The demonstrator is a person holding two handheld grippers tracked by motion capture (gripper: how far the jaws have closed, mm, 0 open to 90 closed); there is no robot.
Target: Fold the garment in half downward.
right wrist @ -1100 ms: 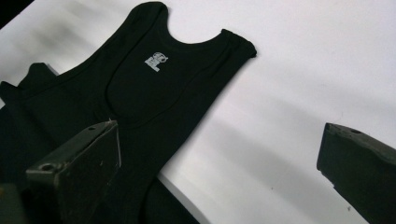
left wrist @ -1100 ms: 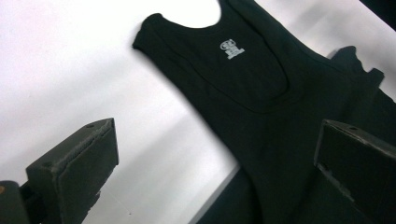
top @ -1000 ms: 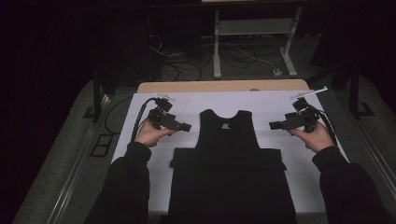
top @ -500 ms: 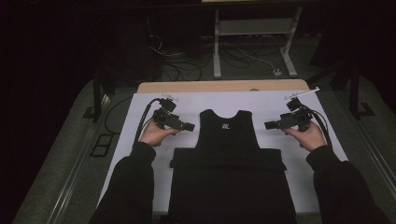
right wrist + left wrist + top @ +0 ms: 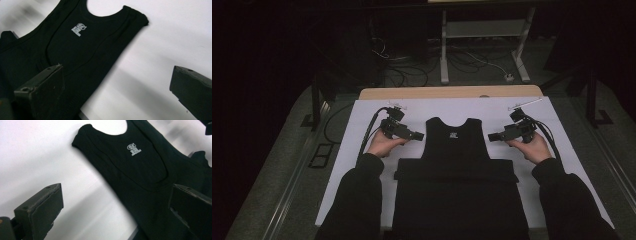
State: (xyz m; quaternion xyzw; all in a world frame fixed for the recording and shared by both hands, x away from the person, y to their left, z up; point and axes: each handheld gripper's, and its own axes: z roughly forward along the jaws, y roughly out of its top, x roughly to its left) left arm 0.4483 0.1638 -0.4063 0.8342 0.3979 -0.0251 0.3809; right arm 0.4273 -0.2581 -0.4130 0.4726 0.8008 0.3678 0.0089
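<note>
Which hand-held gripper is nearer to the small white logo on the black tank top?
Left, though only slightly. The left hand-held gripper sits just off the left edge of the tank top, near the logo. The right hand-held gripper sits slightly farther off the other edge.

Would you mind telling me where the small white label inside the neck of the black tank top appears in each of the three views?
High view: the label sits at the centre, just below the neckline of the tank top.
Left gripper view: label upper middle, right of centre, below the neck scoop.
Right gripper view: label upper left of centre, below the neck scoop.
Shared landmark: the white sheet under the top.
</note>
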